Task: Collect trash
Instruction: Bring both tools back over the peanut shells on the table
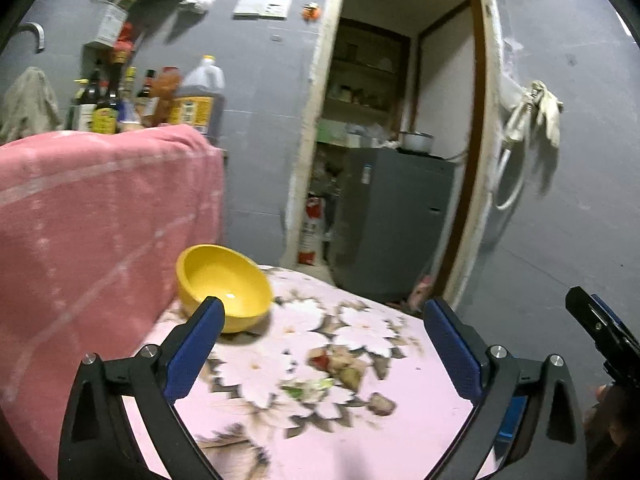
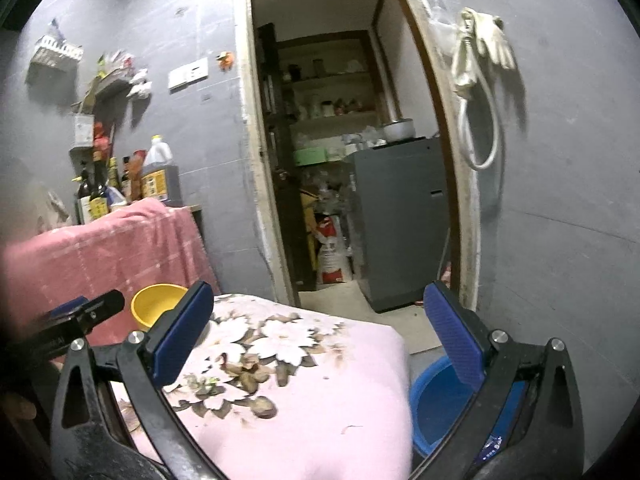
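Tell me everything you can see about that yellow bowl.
The yellow bowl is round, plain and glossy, plastic by the look, with a thick rim and nothing visible inside. It sits at the far left of the flowered pink cloth, tilted so its mouth faces the camera, close to the hanging pink towel; contact with the towel cannot be judged. The right view shows it too, partly hidden behind a tong finger. Neither pair of tongs touches it.

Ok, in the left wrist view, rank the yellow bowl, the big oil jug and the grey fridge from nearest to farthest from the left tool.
1. Yellow bowl: on the floral cloth by the left tool.
2. Oil jug: upper left, behind the pink towel.
3. Grey fridge: through the doorway.
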Motion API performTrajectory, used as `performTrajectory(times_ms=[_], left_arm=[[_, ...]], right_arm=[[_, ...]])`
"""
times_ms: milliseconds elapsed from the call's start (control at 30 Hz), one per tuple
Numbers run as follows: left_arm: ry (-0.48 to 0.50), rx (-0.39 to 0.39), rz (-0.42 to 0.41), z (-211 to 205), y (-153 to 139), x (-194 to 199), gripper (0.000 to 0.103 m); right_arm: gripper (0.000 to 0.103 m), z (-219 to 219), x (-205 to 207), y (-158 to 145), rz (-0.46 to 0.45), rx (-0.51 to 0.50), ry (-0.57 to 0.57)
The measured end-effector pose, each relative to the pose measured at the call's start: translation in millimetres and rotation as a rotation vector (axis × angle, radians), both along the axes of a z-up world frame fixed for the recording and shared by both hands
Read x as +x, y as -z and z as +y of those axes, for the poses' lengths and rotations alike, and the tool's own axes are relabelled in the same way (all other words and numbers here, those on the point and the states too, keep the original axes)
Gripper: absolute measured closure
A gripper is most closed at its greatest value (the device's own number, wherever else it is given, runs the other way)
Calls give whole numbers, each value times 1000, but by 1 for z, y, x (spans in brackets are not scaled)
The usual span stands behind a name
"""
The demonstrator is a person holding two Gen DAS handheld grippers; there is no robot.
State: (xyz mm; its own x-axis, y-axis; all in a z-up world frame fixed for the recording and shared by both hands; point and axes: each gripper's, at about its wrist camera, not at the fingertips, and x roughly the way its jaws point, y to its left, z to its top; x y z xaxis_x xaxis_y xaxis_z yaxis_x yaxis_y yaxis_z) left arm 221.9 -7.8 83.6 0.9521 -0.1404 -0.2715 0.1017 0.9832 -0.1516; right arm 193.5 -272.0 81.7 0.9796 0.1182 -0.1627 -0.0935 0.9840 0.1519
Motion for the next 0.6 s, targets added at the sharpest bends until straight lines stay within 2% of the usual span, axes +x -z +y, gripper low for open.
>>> performTrajectory(times_ms=[267, 600], left_arm=[[-94, -9, -7, 33, 11, -12, 2], [-139, 46, -1, 47, 26, -13, 2]], right_arm=[[0, 38, 3, 6, -10, -41, -78], [0, 71, 13, 27, 11, -132, -121]])
